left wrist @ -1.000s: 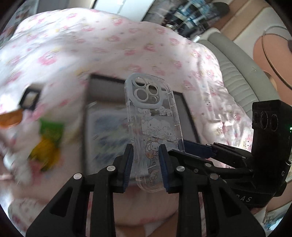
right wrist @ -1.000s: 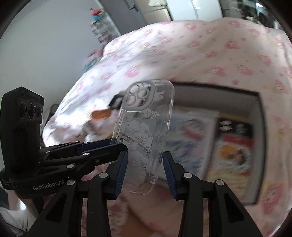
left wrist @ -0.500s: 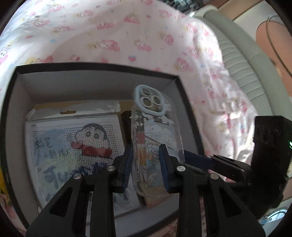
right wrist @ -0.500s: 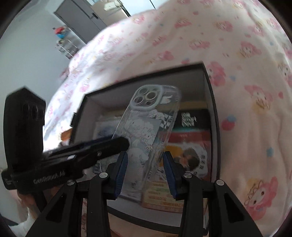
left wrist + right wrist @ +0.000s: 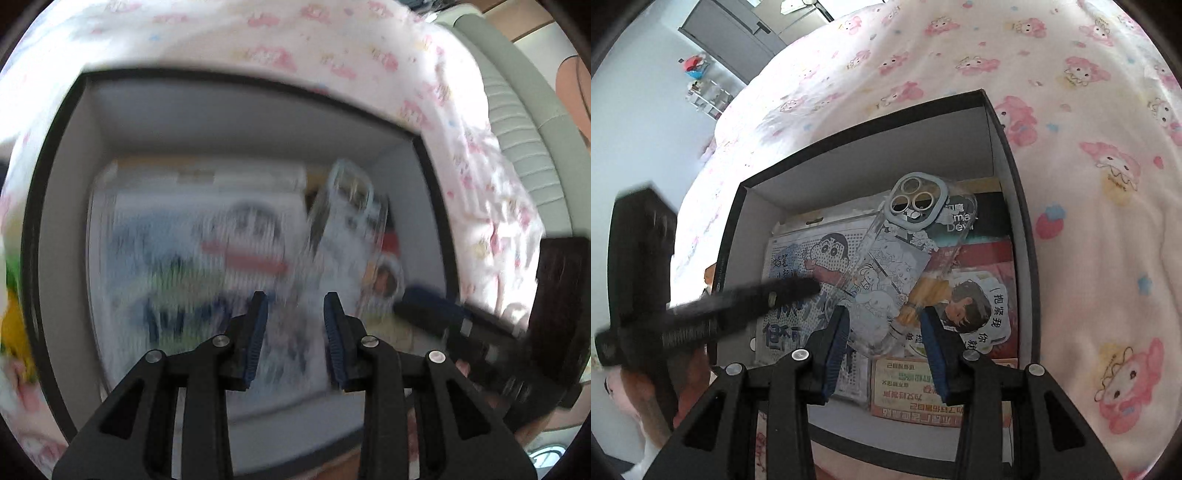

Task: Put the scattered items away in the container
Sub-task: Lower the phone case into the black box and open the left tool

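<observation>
Here we are lowering a clear phone case (image 5: 905, 266) into the box (image 5: 1008, 147).
Right gripper (image 5: 884, 341) is pinching its bottom end; left gripper (image 5: 293, 338) is standing slightly parted, blurred; we are easing it flat onto the packets.

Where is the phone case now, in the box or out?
In. The phone case lies slanted across the packets inside the box, its camera end toward the far wall.
</observation>
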Tool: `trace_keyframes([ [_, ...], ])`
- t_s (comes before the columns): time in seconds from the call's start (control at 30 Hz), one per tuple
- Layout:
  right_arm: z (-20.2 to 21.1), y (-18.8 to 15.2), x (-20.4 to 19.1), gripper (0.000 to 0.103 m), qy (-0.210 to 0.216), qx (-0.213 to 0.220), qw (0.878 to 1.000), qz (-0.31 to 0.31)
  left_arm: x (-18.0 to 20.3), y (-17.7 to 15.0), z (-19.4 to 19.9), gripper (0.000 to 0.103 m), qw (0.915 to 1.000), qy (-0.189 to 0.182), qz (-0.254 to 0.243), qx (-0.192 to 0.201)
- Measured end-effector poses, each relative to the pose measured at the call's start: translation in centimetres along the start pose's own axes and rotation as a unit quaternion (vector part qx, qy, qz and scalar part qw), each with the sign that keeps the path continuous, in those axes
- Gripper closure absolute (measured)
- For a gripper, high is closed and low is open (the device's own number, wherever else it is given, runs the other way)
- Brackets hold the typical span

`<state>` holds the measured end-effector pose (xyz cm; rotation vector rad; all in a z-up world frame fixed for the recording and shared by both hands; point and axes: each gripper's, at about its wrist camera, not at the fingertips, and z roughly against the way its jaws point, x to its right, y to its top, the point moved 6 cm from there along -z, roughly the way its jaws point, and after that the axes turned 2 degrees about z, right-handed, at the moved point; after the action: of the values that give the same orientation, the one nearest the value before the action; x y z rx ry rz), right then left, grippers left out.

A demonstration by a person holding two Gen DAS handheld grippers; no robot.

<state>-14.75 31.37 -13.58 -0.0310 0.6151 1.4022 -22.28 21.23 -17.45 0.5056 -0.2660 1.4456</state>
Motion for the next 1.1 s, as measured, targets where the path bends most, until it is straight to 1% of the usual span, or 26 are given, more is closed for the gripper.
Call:
trace_keyframes([
  [0.1, 0.0, 0.1, 0.1, 0.066, -0.013, 0.001, 1.000, 0.007, -0.1, -1.9, -0.9, 0.073, 0.9990, -0.033, 0.014, -0.028],
  [0.23, -0.2, -0.1, 0.0, 0.066, -0.012, -0.003, 1.000, 0.000, 0.2, -2.5, -3.4, 0.073, 0.9974, -0.036, 0.025, -0.057],
  [0.3, -0.2, 0.0, 0.0, 0.066, -0.019, -0.003, 1.000, 0.002, 0.7, -2.3, -3.7, 0.073, 0.9966, -0.050, 0.032, -0.057],
  [0.37, -0.3, 0.0, 0.1, 0.066, -0.029, 0.000, 1.000, 0.008, 0.9, -1.9, -3.9, 0.074, 0.9968, -0.047, 0.037, -0.054],
  [0.4, -0.3, 0.0, 0.3, 0.066, -0.034, 0.000, 0.999, 0.007, 1.0, -1.7, -3.9, 0.080, 0.9972, -0.041, 0.036, -0.051],
  [0.5, -0.5, 0.4, 0.4, 0.066, -0.032, 0.002, 0.999, 0.001, 1.2, -0.8, -3.4, 0.088, 0.9993, -0.018, 0.015, -0.029],
  [0.6, -0.8, 0.5, 0.4, 0.066, -0.040, -0.002, 0.999, -0.001, 0.6, 0.6, -2.5, 0.089, 0.9998, 0.006, 0.020, 0.002],
  [0.63, -0.9, 0.5, 0.4, 0.066, -0.041, -0.004, 0.999, 0.001, 0.2, 1.1, -2.2, 0.089, 0.9995, 0.010, 0.028, 0.013],
  [0.67, -1.1, 0.4, 0.3, 0.066, -0.043, -0.007, 0.999, 0.004, 0.0, 1.3, -2.0, 0.089, 0.9993, 0.009, 0.033, 0.015],
  [0.77, -1.6, 0.4, 0.4, 0.066, -0.042, -0.016, 0.999, 0.006, 0.0, 0.4, -1.6, 0.089, 0.9991, -0.020, 0.038, 0.003],
  [0.87, -1.6, 0.5, 0.5, 0.066, -0.037, -0.015, 0.999, -0.001, 0.7, -2.0, -2.1, 0.088, 0.9991, -0.025, 0.019, -0.027],
  [0.93, -1.0, 0.7, 0.6, 0.066, -0.033, -0.004, 0.999, -0.008, 1.4, -3.2, -2.7, 0.088, 0.9983, -0.033, 0.007, -0.047],
  [1.0, -0.2, 1.0, 0.8, 0.066, -0.033, 0.012, 0.999, -0.013, 2.4, -4.0, -3.2, 0.088, 0.9978, -0.028, -0.016, -0.059],
  [1.1, 0.5, 1.3, 1.1, 0.066, -0.036, 0.025, 0.999, -0.020, 3.6, -4.4, -4.2, 0.088, 0.9971, -0.006, -0.042, -0.064],
])
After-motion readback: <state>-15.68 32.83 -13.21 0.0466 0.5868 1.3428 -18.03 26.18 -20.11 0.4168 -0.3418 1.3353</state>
